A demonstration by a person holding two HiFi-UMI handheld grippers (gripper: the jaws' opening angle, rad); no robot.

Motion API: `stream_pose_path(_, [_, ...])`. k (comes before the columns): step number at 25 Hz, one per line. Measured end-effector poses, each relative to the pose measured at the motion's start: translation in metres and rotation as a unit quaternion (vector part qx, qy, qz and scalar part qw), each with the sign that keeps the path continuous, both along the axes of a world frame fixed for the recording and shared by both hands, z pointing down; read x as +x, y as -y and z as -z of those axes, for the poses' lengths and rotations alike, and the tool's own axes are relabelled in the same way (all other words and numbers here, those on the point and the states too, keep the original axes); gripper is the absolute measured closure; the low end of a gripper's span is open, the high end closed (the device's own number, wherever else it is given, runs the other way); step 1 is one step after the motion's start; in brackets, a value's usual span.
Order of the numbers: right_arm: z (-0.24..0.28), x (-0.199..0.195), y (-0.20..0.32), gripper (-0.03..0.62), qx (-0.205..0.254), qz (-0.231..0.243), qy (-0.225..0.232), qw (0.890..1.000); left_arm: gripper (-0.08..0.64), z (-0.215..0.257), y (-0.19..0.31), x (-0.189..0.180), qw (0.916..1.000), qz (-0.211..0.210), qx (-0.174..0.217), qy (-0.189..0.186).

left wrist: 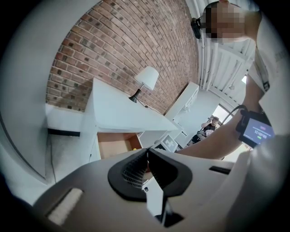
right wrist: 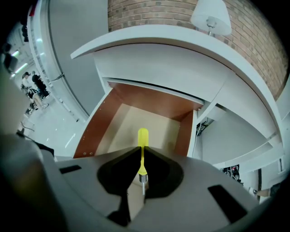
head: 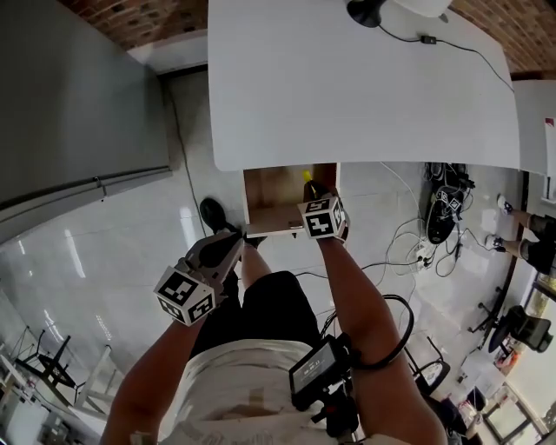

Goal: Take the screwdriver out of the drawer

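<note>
The wooden drawer [head: 269, 198] stands pulled out from under the white desk [head: 347, 78]. My right gripper [head: 311, 198] reaches over its right side and is shut on the yellow-handled screwdriver [head: 308, 184]. In the right gripper view the yellow handle [right wrist: 142, 136] sticks out past the jaws over the drawer's pale bottom [right wrist: 122, 127], and the metal shaft points back toward the camera. My left gripper [head: 231, 243] hangs lower left of the drawer, away from it. Its jaws meet with nothing between them, as the left gripper view shows [left wrist: 147, 156].
A lamp [head: 373, 9] and its cord lie at the desk's far edge. A grey cabinet [head: 78, 104] stands to the left. Cables [head: 434, 235] and chairs clutter the tiled floor at the right. A brick wall [left wrist: 127, 41] rises behind the desk.
</note>
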State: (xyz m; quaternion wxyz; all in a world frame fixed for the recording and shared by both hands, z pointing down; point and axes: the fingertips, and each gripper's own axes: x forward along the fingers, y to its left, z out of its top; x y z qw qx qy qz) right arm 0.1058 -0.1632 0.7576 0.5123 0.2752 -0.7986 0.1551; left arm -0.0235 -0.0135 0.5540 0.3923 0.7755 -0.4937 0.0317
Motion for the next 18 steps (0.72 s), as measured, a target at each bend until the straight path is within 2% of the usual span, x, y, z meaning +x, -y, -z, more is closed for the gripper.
stream_pose_path(10, [0.040, -0.002, -0.017, 0.572, -0.007, 0.014, 0.044, 0.999, 0.548, 0.023, 0.013, 0.001, 1.0000, -0.002, 0.000, 0.009])
stream_pose_path(18, [0.072, -0.008, -0.016, 0.572, -0.001, 0.022, 0.080, 0.997, 0.548, 0.043, 0.037, -0.003, 0.9994, 0.004, 0.016, 0.030])
